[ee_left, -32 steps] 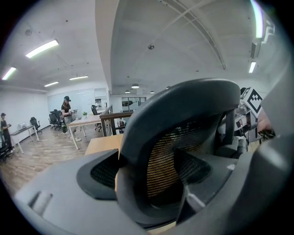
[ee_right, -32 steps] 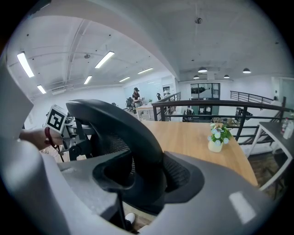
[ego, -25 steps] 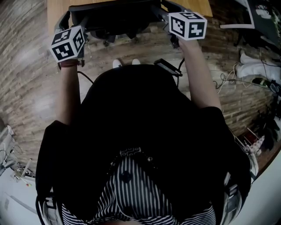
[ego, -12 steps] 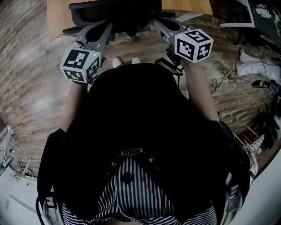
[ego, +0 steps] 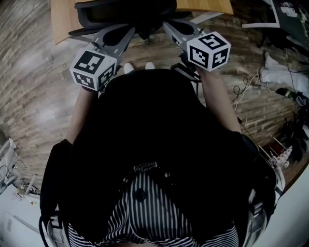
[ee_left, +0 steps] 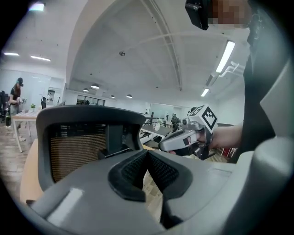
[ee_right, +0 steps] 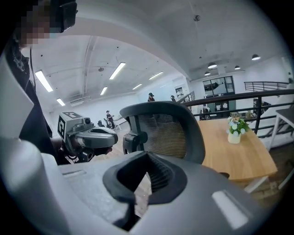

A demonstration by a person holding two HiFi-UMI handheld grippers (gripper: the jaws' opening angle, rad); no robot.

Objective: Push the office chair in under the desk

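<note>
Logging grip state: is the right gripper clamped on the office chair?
No, the right gripper has its jaws shut on nothing; the office chair stands beyond them.

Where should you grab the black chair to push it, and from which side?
Probably the backrest of the office chair, at its top rim, coming from behind. It stands upright with its rear toward the person, and the desk lies beyond it. The left gripper and right gripper are both shut and empty, so they would open first.
</note>
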